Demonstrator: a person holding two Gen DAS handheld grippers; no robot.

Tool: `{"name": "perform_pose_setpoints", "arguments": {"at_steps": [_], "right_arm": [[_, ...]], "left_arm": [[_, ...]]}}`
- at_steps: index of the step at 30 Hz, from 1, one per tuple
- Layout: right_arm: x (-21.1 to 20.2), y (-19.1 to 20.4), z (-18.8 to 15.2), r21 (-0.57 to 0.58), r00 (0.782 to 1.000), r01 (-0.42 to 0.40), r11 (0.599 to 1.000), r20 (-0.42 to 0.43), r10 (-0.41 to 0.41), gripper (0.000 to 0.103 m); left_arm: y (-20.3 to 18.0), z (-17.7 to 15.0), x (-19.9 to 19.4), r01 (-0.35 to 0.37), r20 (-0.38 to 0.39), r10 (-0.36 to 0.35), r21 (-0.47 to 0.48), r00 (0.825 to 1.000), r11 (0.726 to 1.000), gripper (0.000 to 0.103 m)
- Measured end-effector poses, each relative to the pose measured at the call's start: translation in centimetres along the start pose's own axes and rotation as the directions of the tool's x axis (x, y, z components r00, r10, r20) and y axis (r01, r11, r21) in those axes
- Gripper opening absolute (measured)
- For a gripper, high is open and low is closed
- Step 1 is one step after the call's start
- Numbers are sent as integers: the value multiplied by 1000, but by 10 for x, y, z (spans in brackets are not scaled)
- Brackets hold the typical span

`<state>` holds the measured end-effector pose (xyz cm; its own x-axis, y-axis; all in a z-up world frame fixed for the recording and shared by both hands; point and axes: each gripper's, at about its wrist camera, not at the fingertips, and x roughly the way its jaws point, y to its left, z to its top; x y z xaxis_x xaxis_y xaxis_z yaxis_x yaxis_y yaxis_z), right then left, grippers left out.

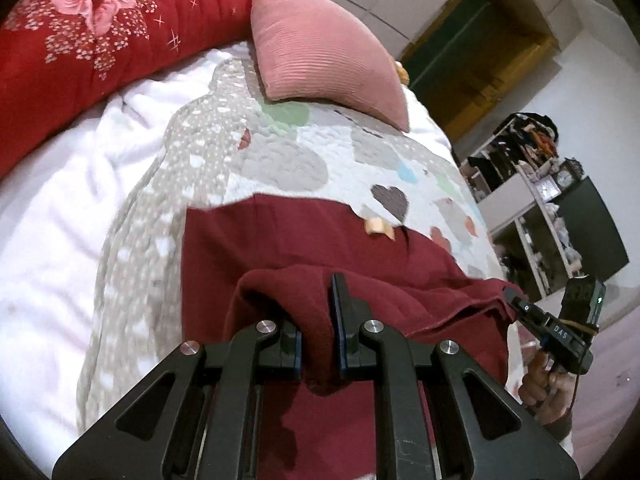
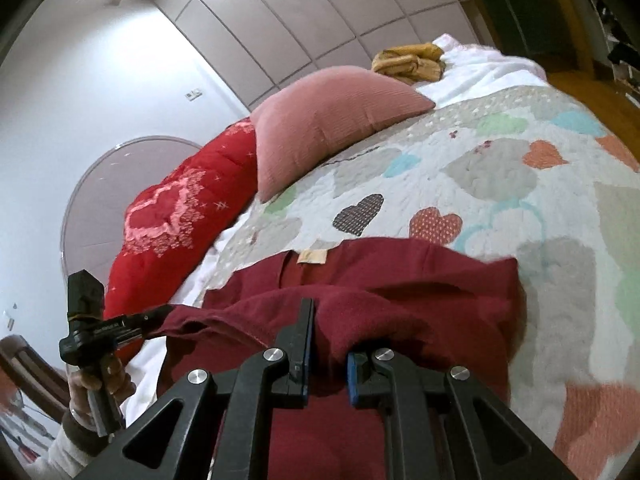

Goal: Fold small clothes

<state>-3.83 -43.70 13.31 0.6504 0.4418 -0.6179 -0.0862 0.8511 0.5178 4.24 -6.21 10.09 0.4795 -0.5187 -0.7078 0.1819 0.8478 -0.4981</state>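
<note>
Dark red knit garment point(image 1: 280, 236): lies on the heart-patterned patchwork quilt point(image 1: 280, 152) of the bed, its far part spread flat, its near edge lifted and doubled back over that flat part. A small beige label point(image 1: 380, 229) shows on the flat part, at the garment's far edge.

Left gripper point(image 1: 318, 320), black, two fingers with blue pads: jaws narrow, pinched on a bunched fold of the garment's near edge; cloth fills the gap between the pads.

Right gripper point(image 2: 326, 344), same make: jaws narrow, clamped on the near edge of the garment at its other corner; cloth drapes over one finger. In the left wrist view its tip meets the garment's corner, a hand point(image 1: 548, 384) around its handle.

Hand on the left gripper point(image 2: 100, 376): seen in the right wrist view, beside the garment, with a pale sleeve below it.

Pink ribbed cushion point(image 2: 332, 120): on the quilt, beyond the garment, well apart from it.

Red floral comforter point(image 1: 100, 32): bunched beside the cushion, farther from the garment.

White sheet point(image 1: 60, 208): beside the garment, past the quilt's edge.

Mustard cloth point(image 2: 408, 60): crumpled beyond the cushion, far from the garment.
</note>
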Motion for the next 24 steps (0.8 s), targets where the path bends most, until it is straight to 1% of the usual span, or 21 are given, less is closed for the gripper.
{"name": "perform_pose_setpoints", "arguments": {"at_steps": [4,7,8,9,10,11,12,13,14,15,16,17,19,20,23,24], "right_arm": [[34,-21,14,57,999,29,998,-27,-28,12],[55,-38,20,126,996,52,991,-80,-42,17],[57,-41,23,142,996,48,989,-87,-36,19],[55,-42,25,150,996,35,988,-82,-23,21],[51,-42,27,156,998,13,988,-69,-2,22],[47,-42,29,157,998,-9,988,-60,19,27],[43,-41,30,156,998,-25,987,-57,34,33],[39,-40,32,154,997,-31,988,-60,41,36],[37,-38,33,149,997,-20,989,-65,30,42],[32,-37,35,141,998,8,990,-62,1,45],[26,-37,37,138,998,36,990,-51,-29,45],[20,-39,39,145,999,43,988,-40,-37,45],[4,-41,41,166,1000,24,986,6,-26,45],[0,-38,42,153,999,25,988,19,-28,45],[7,-17,42,30,993,116,993,6,-116,45],[13,-11,42,-1,990,142,990,-1,-142,42]], "left_arm": [[7,14,26,-23,-20,22,-10,1000,1000,11],[13,21,38,-15,-48,14,-29,999,999,16],[13,22,38,-10,-51,8,-33,999,999,22],[13,23,36,-3,-49,1,-33,999,999,34],[13,24,33,0,-42,-1,-31,999,1000,42],[13,25,29,2,-27,-3,-30,1000,1000,55],[14,26,25,11,-12,-12,-36,1000,999,60],[15,28,20,9,7,-9,-45,1000,999,62],[16,30,16,-4,21,6,-51,1000,999,67],[17,31,13,-17,35,19,-56,999,998,68],[17,31,9,-17,41,19,-55,999,998,68],[16,31,8,-12,39,14,-51,999,999,68],[11,30,7,-16,38,17,-30,999,999,68],[8,30,8,-23,39,24,-19,999,1000,68],[-2,28,20,-46,29,46,8,999,999,68],[-3,28,26,-56,22,55,10,998,998,68]]}}
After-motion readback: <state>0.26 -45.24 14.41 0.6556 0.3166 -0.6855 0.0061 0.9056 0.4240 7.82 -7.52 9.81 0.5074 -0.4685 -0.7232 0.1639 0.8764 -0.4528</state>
